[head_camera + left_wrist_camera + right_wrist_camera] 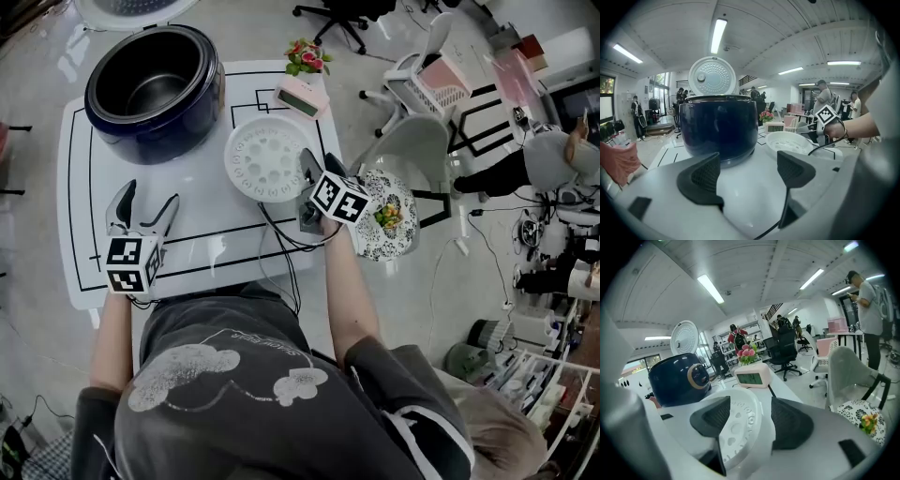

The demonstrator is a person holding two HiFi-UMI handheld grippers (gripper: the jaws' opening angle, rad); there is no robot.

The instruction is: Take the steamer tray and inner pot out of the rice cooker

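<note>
The dark blue rice cooker (202,112) stands at the table's far left with its lid (711,76) up, and the grey inner pot (150,94) sits inside it. The white perforated steamer tray (262,159) lies on the table to the cooker's right. My right gripper (319,164) is at the tray's right edge: in the right gripper view the rim of the tray (740,427) runs between its jaws (750,416), which stand apart and do not press on it. My left gripper (150,197) hovers open and empty in front of the cooker (719,126).
A pink alarm clock (302,97) and a small flower pot (307,56) stand behind the tray. A black cable (281,234) trails over the table's near edge. A chair with a patterned cushion (389,220) stands close to the table's right side.
</note>
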